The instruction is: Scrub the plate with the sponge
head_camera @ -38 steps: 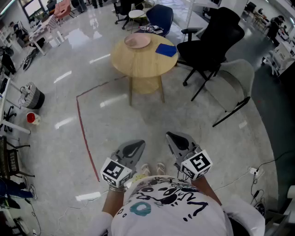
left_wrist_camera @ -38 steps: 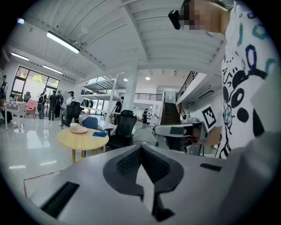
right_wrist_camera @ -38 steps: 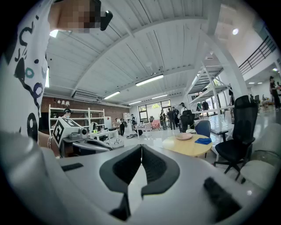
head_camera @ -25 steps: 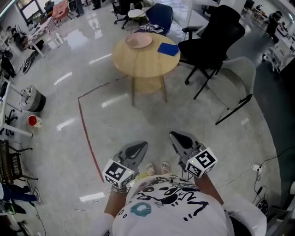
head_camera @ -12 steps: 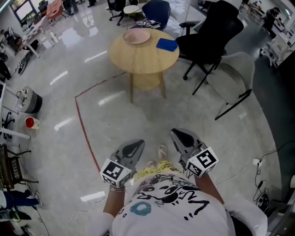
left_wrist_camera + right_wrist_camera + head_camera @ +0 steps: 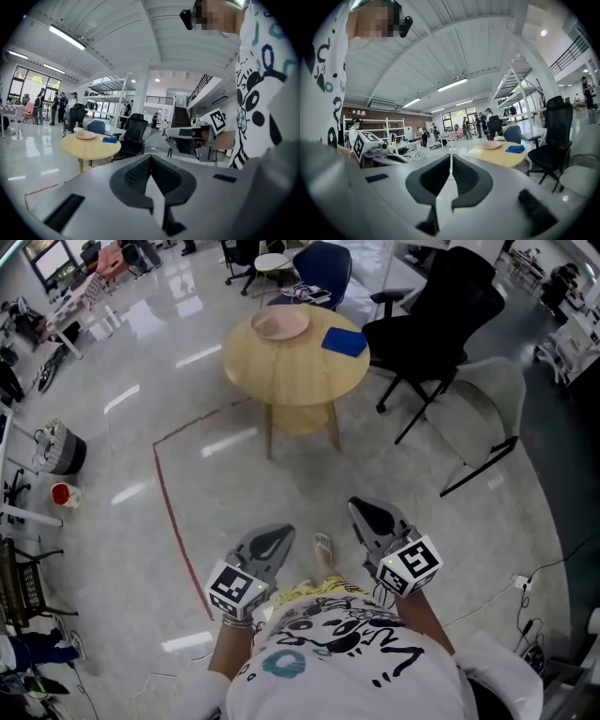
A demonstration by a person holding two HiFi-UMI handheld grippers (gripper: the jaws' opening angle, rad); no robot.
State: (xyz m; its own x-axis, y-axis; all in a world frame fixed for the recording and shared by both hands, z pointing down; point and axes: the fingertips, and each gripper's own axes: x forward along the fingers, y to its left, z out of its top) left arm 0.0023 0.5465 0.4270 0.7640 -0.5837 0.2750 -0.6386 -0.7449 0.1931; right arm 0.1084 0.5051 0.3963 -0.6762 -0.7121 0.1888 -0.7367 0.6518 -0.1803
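Observation:
A pink plate (image 6: 280, 324) and a blue sponge (image 6: 343, 341) lie on a round wooden table (image 6: 292, 376) a few steps ahead of me. I hold both grippers close to my body, far short of the table. My left gripper (image 6: 273, 542) is shut and empty, and so is my right gripper (image 6: 368, 517). The left gripper view has the plate (image 6: 86, 135) and sponge (image 6: 110, 139) small in the distance beyond its shut jaws. In the right gripper view the plate (image 6: 492, 145) and sponge (image 6: 515, 149) sit beyond the shut jaws too.
A black office chair (image 6: 431, 315) and a grey chair (image 6: 480, 409) stand right of the table, a blue chair (image 6: 323, 273) behind it. Red tape (image 6: 173, 512) marks the floor on the left. Cables (image 6: 520, 582) lie at the right, a basket (image 6: 61, 448) at the left.
The person has stepped a little toward the table, one foot now showing between the grippers. Both grippers stay shut and held near the body.

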